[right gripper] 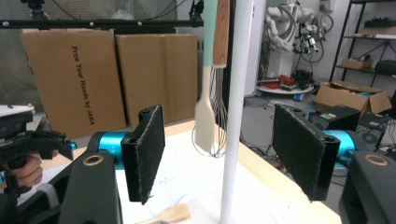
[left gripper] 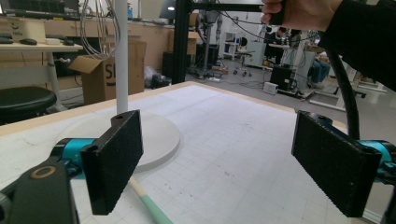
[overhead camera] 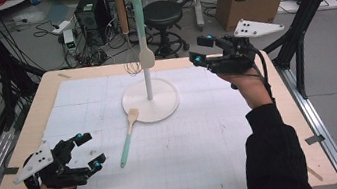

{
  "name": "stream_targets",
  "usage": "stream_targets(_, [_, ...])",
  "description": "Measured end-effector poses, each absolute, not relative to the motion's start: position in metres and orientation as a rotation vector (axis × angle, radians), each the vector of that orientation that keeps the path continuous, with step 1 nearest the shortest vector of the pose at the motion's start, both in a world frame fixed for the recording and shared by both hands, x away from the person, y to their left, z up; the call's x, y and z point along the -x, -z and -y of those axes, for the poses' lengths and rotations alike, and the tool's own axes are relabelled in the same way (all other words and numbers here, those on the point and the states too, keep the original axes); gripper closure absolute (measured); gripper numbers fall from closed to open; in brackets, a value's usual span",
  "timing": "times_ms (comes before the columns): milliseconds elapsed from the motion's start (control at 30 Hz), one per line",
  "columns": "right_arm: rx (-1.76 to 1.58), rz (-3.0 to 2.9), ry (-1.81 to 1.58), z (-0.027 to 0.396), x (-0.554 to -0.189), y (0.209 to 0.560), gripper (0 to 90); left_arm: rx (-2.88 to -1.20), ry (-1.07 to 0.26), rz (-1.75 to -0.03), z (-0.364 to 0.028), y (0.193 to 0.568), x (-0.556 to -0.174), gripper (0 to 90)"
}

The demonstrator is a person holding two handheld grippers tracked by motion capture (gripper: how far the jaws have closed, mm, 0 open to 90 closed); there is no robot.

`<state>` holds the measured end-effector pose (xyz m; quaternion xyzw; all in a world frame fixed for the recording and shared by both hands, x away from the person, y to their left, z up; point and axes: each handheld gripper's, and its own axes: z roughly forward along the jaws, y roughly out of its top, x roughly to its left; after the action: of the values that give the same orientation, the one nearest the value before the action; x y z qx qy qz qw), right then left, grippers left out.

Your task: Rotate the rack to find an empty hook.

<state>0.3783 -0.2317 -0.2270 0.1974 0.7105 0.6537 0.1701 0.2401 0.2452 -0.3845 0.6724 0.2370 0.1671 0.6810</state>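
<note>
Right gripper (overhead camera: 199,50) raised near the utensil stand (overhead camera: 143,52), jaws apart, left gripper (overhead camera: 90,149) low beside the spatula (overhead camera: 129,137), jaws apart, both empty.

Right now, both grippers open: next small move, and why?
Probably ease the left hand-held gripper toward the spatula's green handle on the mat. It lies loose beside the stand's base while two utensils already hang, and the open jaws sit near it.

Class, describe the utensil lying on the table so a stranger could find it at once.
Start at the white stand mid-table. Against the front-left edge of its round base lies a spatula, wooden head touching the base, mint-green handle pointing toward the left gripper. Unlike the hanging whisk and mint turner, it lies flat.
</note>
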Motion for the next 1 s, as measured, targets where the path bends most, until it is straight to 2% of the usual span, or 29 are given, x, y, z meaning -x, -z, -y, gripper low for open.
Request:
stream_targets(200, [-0.562,-1.997,-1.868,0.225,-0.388,0.211,35.9,-1.517,-0.372,-0.525,-0.245,0.385,-0.241,17.1])
stream_targets(433, [-0.599,-1.963,-1.898,0.222,-0.412,0.191,44.5,-1.518,-0.377,-0.527,-0.245,0.385,-0.239,17.2])
stream_targets(600, [-0.599,-1.962,-1.878,0.217,-0.425,0.178,59.0,-1.510,-0.380,-0.536,-0.249,0.384,-0.239,17.2])
stream_targets(700, [-0.574,-1.967,-1.863,0.212,-0.431,0.171,77.8,-1.507,-0.381,-0.536,-0.251,0.384,-0.239,17.3])
stream_targets(800, [-0.587,-1.975,-1.855,0.206,-0.437,0.166,88.8,-1.507,-0.380,-0.535,-0.252,0.384,-0.239,17.4])
stream_targets(1000, [-0.618,-1.960,-1.851,0.199,-0.448,0.156,89.4,-1.494,-0.383,-0.544,-0.258,0.383,-0.239,17.4])
